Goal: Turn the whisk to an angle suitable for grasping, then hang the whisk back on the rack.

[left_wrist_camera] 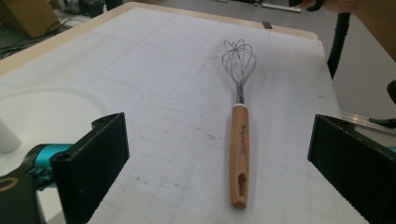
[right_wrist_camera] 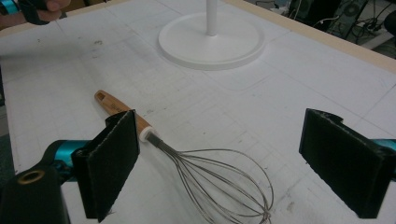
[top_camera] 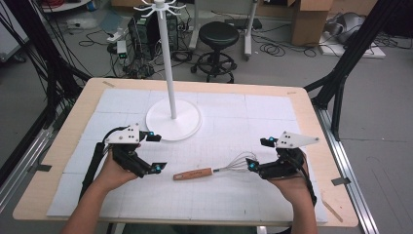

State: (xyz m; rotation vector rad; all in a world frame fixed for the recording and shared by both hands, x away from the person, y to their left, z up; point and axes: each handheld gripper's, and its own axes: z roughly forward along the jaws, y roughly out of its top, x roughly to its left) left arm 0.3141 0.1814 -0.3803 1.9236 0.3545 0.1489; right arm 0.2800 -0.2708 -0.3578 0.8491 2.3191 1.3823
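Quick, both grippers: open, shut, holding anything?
Left gripper: open, empty; whisk lies ahead on the table.
Right gripper: open, empty; whisk wires between its jaws, untouched.

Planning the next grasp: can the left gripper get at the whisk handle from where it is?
Probably yes. The left gripper has open jaws facing the whisk, whose wooden handle end points toward it. The whisk lies flat on the bare mat with nothing between. The right gripper sits at the wire end, clear of the handle.

One camera looks down from high above the tabletop (top_camera: 73, 146). Two sit low and close, facing each other, both seeing the whisk (left_wrist_camera: 239, 140).
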